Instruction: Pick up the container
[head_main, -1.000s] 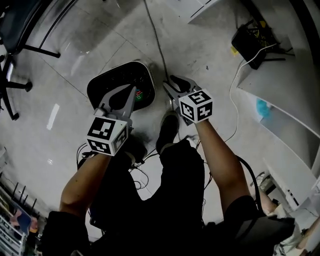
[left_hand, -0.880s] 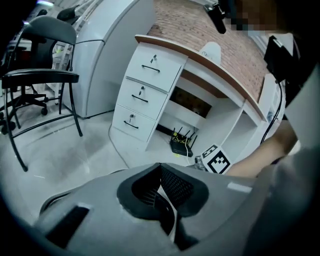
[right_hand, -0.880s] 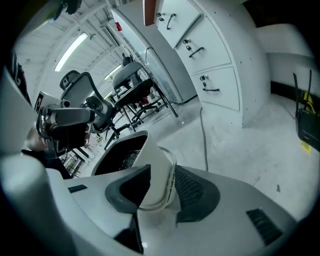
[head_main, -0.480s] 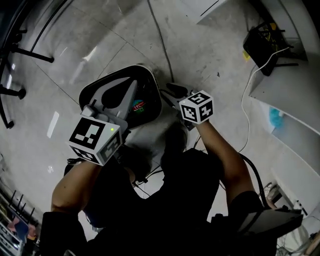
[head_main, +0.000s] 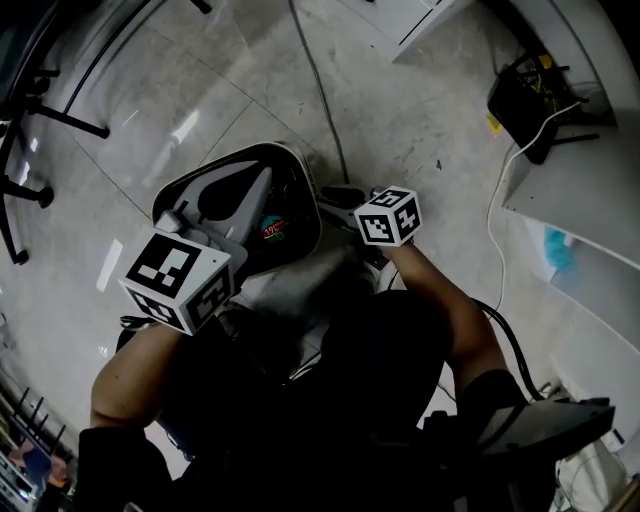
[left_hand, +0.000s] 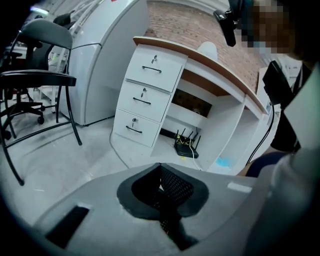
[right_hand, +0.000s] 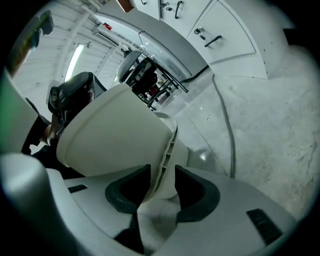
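Seemingly the grab is made and the lift itself is what remains. The right claw (right_hand: 162, 175) is clamped on the container (head_main: 292, 152). Its pads pinch the ribbed lip at the container's right rim, and the white wall bulges away to one side of them. The left claw (left_hand: 161, 172) hangs over the container's dark opening with its jaws pressed together on nothing, so it takes no part in the hold. The container is low down, just ahead of the person's legs (head_main: 330, 390), and looks tipped towards them, since its pale side shows below the rim. Whether its base has left the floor (head_main: 400, 110) I cannot tell. By my reckoning the raising is still to be done, or is only just under way.

Against the head view of a second ago, the container fills more of the picture and sits closer under the person. Its pale side now covers the spot below the container where two shoes showed then. The left claw's marker cube has slid down and leftward from the container. The right claw's cube looks smaller but keeps to the same right rim, gripping just as wide.
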